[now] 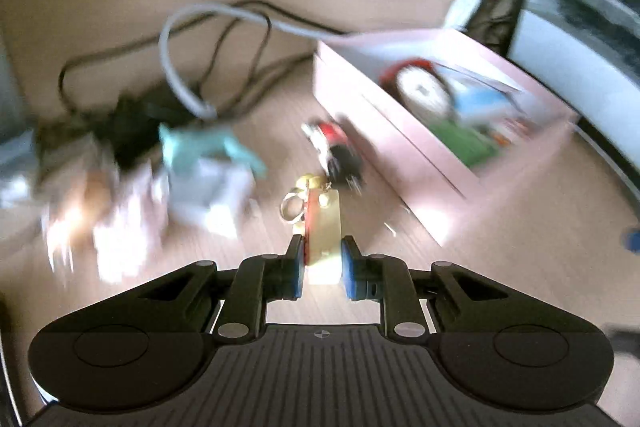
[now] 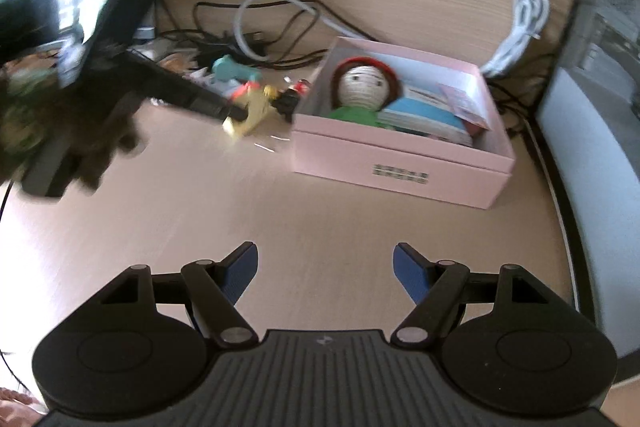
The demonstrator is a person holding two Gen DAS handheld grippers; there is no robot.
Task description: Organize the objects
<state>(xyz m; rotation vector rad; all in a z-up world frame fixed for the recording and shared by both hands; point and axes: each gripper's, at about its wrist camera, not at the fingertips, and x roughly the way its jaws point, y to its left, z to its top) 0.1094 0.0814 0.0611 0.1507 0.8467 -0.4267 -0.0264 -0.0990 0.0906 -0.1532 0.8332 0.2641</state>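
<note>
My left gripper (image 1: 320, 255) is shut on a cream-yellow keychain tag (image 1: 323, 227) with a red edge and a metal ring, held just above the wooden desk. In the right wrist view the same gripper (image 2: 236, 115) reaches in from the left with the tag (image 2: 252, 111) in its tips, just left of the pink box (image 2: 400, 167). The open box (image 1: 384, 131) holds a knitted doll (image 2: 366, 83) with a red hat and some booklets (image 2: 428, 115). My right gripper (image 2: 325, 259) stands open over bare desk in front of the box, nothing between its fingers.
A small red and black figure (image 1: 338, 147) lies beside the box's left wall. A teal toy (image 1: 200, 143), wrappers and tangled black and grey cables (image 2: 276, 27) crowd the back left. A coiled white cable (image 2: 520, 27) and a monitor base (image 2: 592, 131) stand at the right.
</note>
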